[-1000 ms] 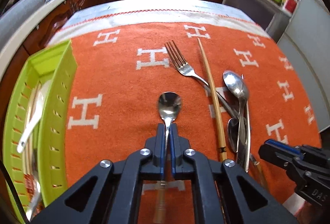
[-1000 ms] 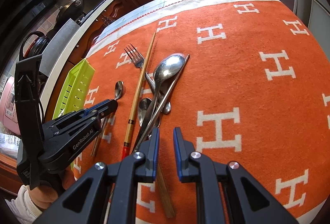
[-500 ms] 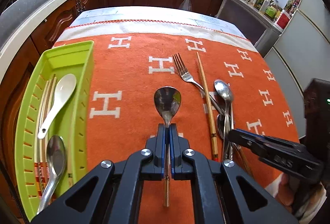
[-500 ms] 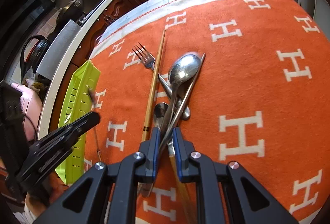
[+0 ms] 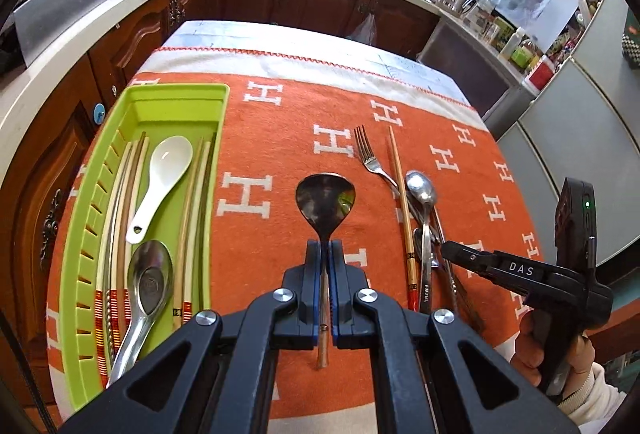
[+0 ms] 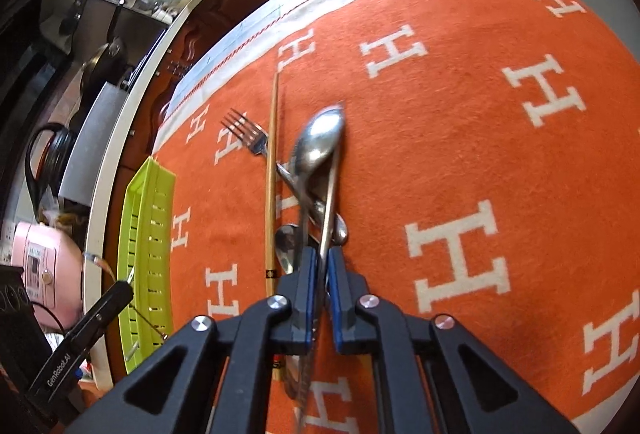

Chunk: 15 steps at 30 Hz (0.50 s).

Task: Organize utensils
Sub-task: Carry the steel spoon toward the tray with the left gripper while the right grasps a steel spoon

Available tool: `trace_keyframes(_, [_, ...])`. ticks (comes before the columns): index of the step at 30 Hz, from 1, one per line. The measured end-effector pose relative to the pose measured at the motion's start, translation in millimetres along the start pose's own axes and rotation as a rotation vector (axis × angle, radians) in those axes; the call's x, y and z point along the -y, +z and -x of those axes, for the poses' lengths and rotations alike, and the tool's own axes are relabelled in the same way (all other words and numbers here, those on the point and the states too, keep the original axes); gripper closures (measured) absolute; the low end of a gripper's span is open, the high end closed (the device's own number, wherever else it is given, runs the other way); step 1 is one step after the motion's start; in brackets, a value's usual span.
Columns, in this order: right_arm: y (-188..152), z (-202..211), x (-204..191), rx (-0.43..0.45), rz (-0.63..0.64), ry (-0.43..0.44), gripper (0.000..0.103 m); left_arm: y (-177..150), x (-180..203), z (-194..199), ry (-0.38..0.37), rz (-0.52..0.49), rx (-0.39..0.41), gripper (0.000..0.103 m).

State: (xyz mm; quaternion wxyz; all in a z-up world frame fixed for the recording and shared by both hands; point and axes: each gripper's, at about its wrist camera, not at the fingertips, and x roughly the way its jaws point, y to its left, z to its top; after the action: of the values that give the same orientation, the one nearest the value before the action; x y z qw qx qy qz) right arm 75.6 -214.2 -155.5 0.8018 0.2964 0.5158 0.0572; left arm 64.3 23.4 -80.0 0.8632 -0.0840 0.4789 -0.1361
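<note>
A dark-bowled spoon [image 5: 325, 203] is clamped by its handle in the fully closed left gripper [image 5: 325, 258] and carried clear of the orange cloth [image 5: 280, 138], to the right of the green tray [image 5: 180, 94]. Chopsticks, a white ceramic spoon [image 5: 160, 178] and a steel spoon [image 5: 148, 282] are already held in the tray.

The right gripper [image 6: 322, 266] is closed down to a narrow gap on a thin metal handle in the remaining pile. A large spoon [image 6: 320, 142] appears blurred and raised with it; which handle is actually pinched cannot be told. A fork [image 6: 246, 132] and a single chopstick [image 6: 272, 174] lie just beside.

Risks noted:
- Handles in the pile are crossed, so neighbouring pieces may be dragged or flicked.
- The pinch is narrow and on smooth metal; the spoon could pivot or slip.
- The dark spoon could strike the tray wall if lowered short.
</note>
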Motion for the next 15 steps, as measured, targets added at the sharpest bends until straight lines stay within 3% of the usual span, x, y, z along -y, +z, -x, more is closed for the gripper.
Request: trace_keyframes(15, [-6.4, 31.7, -7.8, 0.072, -0.011, 0.027, 0.098, -2.1, -9.4, 67.0, -0.038, 0.014, 0.095, 0.102])
